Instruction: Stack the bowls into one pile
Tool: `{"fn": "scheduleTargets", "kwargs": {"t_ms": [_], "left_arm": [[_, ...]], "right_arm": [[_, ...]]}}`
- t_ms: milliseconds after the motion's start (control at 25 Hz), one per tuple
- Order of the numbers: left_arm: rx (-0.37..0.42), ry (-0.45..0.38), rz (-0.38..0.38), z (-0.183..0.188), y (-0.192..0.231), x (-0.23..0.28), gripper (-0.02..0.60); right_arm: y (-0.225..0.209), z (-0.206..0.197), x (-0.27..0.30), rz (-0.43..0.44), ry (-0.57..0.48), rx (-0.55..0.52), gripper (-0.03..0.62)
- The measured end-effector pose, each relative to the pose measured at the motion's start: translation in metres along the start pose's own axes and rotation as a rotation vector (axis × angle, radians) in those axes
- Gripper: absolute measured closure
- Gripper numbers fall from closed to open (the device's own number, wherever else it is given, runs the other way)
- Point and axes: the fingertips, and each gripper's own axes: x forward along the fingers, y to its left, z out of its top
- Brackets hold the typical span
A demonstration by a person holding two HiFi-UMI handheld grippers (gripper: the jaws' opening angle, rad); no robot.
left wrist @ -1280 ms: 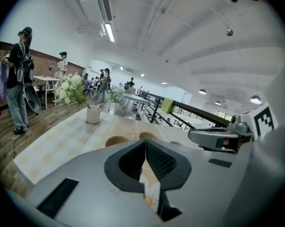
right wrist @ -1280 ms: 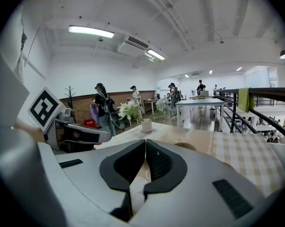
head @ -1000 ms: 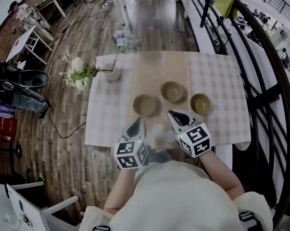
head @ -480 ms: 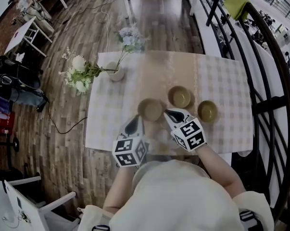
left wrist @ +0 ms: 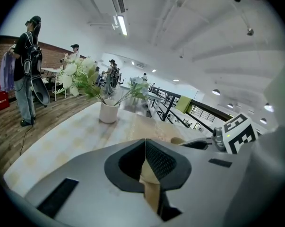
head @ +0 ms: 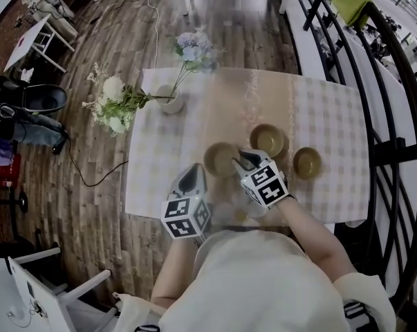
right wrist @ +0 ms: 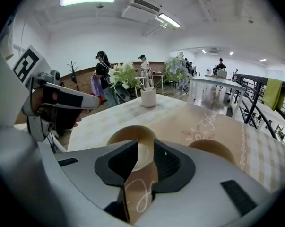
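Three tan bowls stand apart on the table (head: 319,109): the left bowl (head: 220,159), the middle bowl (head: 268,139) and the right bowl (head: 307,162). My right gripper (head: 244,159) is at the left bowl's right rim. Its jaws have just been opening and now stand open. In the right gripper view the left bowl's (right wrist: 129,132) near rim shows in the gap of the right gripper (right wrist: 145,146), with no pad pressing on it; the middle bowl (right wrist: 211,148) lies to the right. My left gripper (head: 192,178) hovers by the table's front edge, short of the left bowl. The left gripper (left wrist: 145,143) is shut and empty.
A white vase with flowers (head: 170,101) stands at the table's far left corner. A black railing (head: 395,151) runs along the right side of the table. Wooden floor surrounds the table, and people stand far off on the left.
My right gripper has come forward and down to the left bowl's right rim, and its fingers have parted. My left gripper has moved a little forward.
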Motion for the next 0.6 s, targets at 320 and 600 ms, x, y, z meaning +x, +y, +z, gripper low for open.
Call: {"fn": "scheduleTargets", "kwargs": {"t_ms": [320,600], "left_arm": [[-0.022,0.035,-0.007,-0.008,0.007,0.019,0.577],[-0.026,0.043,-0.001,-0.009,0.015,0.032,0.577]], "right_arm": [[-0.012,-0.016,0.024,-0.034,0.093,0.008,0.488],[-0.009,-0.019,0.038,-0.037,0.132,0.002,0.490]]}}
